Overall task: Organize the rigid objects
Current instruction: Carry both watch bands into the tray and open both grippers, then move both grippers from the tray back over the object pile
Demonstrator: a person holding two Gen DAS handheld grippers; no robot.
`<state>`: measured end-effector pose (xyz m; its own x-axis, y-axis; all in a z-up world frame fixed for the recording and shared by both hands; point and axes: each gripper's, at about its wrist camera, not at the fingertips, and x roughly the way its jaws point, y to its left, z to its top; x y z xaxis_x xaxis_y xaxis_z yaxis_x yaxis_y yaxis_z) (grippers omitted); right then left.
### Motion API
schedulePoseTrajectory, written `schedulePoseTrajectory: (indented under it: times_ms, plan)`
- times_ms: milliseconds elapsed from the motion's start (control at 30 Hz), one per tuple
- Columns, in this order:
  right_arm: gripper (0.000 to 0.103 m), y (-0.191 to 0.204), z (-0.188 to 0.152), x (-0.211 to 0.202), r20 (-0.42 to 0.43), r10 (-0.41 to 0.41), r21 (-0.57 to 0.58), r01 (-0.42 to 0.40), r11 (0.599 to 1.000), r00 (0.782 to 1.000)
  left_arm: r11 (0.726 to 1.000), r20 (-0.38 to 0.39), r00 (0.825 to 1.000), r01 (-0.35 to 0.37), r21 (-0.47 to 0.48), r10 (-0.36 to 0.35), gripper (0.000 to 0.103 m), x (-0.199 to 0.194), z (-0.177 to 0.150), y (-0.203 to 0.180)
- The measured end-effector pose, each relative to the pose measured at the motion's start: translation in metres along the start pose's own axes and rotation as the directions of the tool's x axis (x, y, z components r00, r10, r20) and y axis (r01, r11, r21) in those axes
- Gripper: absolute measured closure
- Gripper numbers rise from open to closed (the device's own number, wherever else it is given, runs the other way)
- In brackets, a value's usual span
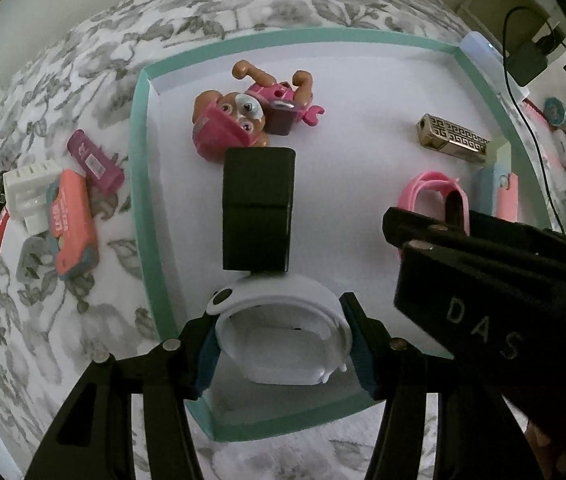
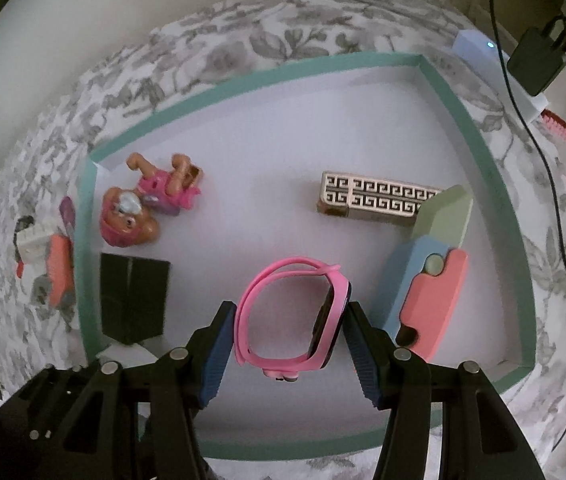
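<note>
On the floral cloth left of the tray (image 1: 141, 184) lies a small heap: a white block (image 1: 29, 192), a coral case (image 1: 73, 222) with lettering too blurred to read, and a purple tube (image 1: 95, 162) with an unreadable label. Inside the teal-rimmed tray, a pink toy dog (image 1: 243, 110) lies near the far left corner, and a black box (image 1: 258, 208) stands just in front of it. The left hand-held gripper (image 1: 281, 346) is closed on a white band (image 1: 283, 336), its blue pads pressing both sides, low over the tray's near edge. Further right, a gold bar (image 2: 379, 200) with a Greek-key pattern lies near the far wall. The right hand-held gripper (image 2: 285, 346), marked "DAS" on its side in the left view, clamps a pink watch (image 2: 295, 316) over the tray floor. At the right wall leans a pastel block (image 2: 431, 272) in blue, green and coral.
</note>
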<state>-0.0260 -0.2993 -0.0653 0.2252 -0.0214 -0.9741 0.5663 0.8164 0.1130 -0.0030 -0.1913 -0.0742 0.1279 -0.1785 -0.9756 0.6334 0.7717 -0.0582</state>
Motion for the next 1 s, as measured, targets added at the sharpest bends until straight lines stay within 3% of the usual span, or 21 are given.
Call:
schedulePoseTrajectory:
  times_ms: [400,533,633,700,1000]
  plan:
    - [0.044,0.004,-0.001,-0.001,-0.012,-0.025,-0.010,0.025,1.000,1.000,1.000,-0.032,0.999,0.021,-0.018,-0.022,0.045,0.002,0.009,0.008]
    - [0.040,0.009,0.005,-0.016,0.033,-0.023,-0.009,0.023,1.000,0.999,0.998,-0.022,0.999,0.041,-0.039,-0.042,0.044,-0.010,0.010,0.014]
    - [0.037,0.012,0.007,-0.032,0.080,-0.022,-0.009,0.023,1.000,0.997,0.998,0.010,0.999,0.047,-0.041,-0.046,0.044,-0.022,0.012,0.016]
    - [0.037,0.015,0.007,-0.041,0.107,-0.025,-0.012,0.026,1.000,0.994,0.997,0.033,0.998,0.053,-0.046,-0.052,0.037,-0.031,0.014,0.020]
    - [0.037,0.006,0.009,-0.069,0.191,-0.020,0.019,0.017,1.000,0.981,0.986,0.124,0.989,0.101,-0.132,-0.085,0.036,-0.062,0.015,0.055]
